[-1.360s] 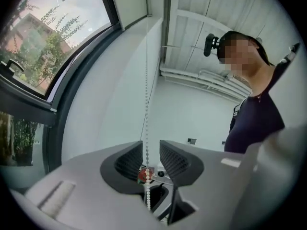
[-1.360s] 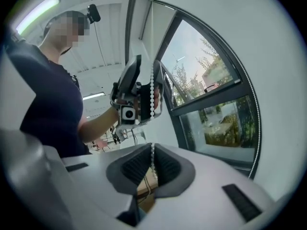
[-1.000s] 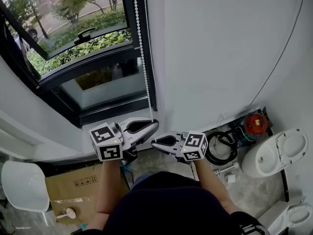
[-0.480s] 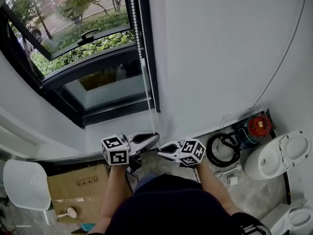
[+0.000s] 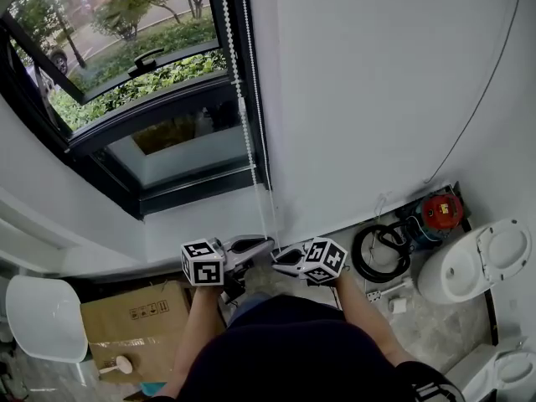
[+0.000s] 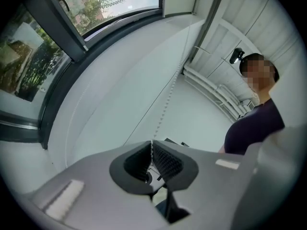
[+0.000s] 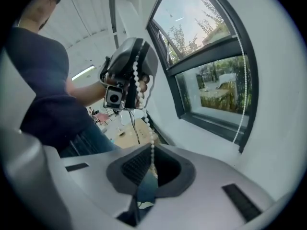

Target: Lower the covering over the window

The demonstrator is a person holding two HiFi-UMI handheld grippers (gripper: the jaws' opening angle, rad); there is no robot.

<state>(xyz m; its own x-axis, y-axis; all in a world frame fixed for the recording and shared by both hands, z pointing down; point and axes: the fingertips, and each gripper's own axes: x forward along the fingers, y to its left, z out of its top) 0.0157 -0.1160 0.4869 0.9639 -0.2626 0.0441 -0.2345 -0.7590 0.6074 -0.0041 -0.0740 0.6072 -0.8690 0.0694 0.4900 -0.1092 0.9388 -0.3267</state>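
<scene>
A white bead chain (image 5: 245, 115) hangs down the right side of the black-framed window (image 5: 159, 132). My left gripper (image 5: 265, 243) and right gripper (image 5: 276, 263) sit close together below the sill, at the chain's lower end. In the left gripper view the gripper (image 6: 152, 145) is shut on the bead chain (image 6: 167, 96), which rises from the jaw tips toward the window. In the right gripper view the gripper (image 7: 152, 153) is shut on the bead chain (image 7: 152, 133), which runs up to the left gripper (image 7: 125, 78). No window covering shows in any view.
A white wall (image 5: 377, 82) with a thin dark cable (image 5: 477, 99) stands right of the window. On the floor lie a cardboard box (image 5: 126, 321), a white seat (image 5: 42, 316), a black hose coil (image 5: 377, 254), a red device (image 5: 438, 210) and a toilet (image 5: 473, 262).
Both grippers have sunk from beside the window's lower frame to below the sill, close together and still shut on the bead chain.
</scene>
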